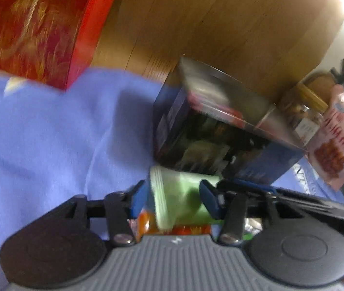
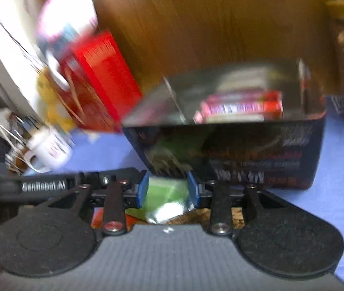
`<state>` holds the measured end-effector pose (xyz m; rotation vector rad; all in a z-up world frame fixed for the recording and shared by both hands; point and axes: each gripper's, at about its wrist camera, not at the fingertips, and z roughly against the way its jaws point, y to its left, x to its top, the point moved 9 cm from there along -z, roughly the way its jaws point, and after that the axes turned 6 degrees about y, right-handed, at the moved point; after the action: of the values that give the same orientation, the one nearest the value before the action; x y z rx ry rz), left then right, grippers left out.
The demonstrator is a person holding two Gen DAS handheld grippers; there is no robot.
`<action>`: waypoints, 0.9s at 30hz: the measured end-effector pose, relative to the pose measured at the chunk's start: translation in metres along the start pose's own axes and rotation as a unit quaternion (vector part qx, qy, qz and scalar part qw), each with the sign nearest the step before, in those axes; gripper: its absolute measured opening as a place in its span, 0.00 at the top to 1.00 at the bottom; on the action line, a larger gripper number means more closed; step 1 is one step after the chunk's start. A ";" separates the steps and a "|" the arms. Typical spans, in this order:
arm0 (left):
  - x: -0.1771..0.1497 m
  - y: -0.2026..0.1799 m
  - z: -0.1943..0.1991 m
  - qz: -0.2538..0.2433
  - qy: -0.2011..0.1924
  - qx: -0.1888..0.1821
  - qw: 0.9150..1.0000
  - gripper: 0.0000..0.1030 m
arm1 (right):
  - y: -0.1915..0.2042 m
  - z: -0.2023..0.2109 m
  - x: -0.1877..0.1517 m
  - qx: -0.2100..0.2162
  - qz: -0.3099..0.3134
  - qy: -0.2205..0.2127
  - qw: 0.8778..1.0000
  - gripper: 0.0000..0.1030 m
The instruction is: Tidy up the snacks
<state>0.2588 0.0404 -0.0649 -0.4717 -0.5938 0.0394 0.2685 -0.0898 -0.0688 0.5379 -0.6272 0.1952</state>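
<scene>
Clearly both grippers pinch one green snack packet: the left gripper (image 1: 172, 198) closes its blue pads on the green snack packet (image 1: 174, 196), the right gripper (image 2: 168, 190) on its other end (image 2: 164, 194). Light, soft and crinkly, it is best held by the sealed edges. Just beyond stands the dark open box (image 2: 232, 131) on blue cloth (image 1: 62, 133); a red gift box (image 1: 31, 26) sits far left.

The cloth (image 1: 50, 133) covering the surface is showing a plain periwinkle blue. The gift box (image 1: 31, 26) is showing red with a gold swirling pattern and a gold cord. The open box (image 2: 232, 150) is showing dark blue-black sides with blurred orange and white print; its interior is reading silver-grey. The packet (image 2: 239, 108) inside it is showing red and pink. The green packet (image 1: 179, 196) is showing pale green. The pads (image 2: 142, 189) are showing blue. The pouch (image 1: 337, 140) is showing pink with red lettering.
</scene>
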 end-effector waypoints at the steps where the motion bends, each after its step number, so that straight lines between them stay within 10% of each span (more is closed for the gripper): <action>1: -0.004 -0.001 0.002 0.007 0.005 -0.011 1.000 0.64 | -0.001 0.000 -0.005 0.006 -0.014 -0.002 1.000 0.61; 12: -0.066 -0.021 0.053 -0.021 -0.003 -0.033 0.999 0.69 | 0.053 0.056 -0.087 0.070 0.012 -0.025 0.997 0.70; 17: -0.059 -0.036 0.087 -0.029 -0.047 -0.051 0.997 0.66 | 0.028 0.128 -0.084 0.030 -0.003 -0.156 0.987 0.70; 27: -0.038 -0.082 0.018 -0.041 0.011 -0.065 0.997 0.57 | -0.040 0.127 -0.057 0.004 -0.109 -0.141 0.984 0.69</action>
<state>0.2091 -0.0317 -0.0358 -0.5738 -0.5951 -0.0824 0.1724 -0.1922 -0.0337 0.6426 -0.8359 -0.0872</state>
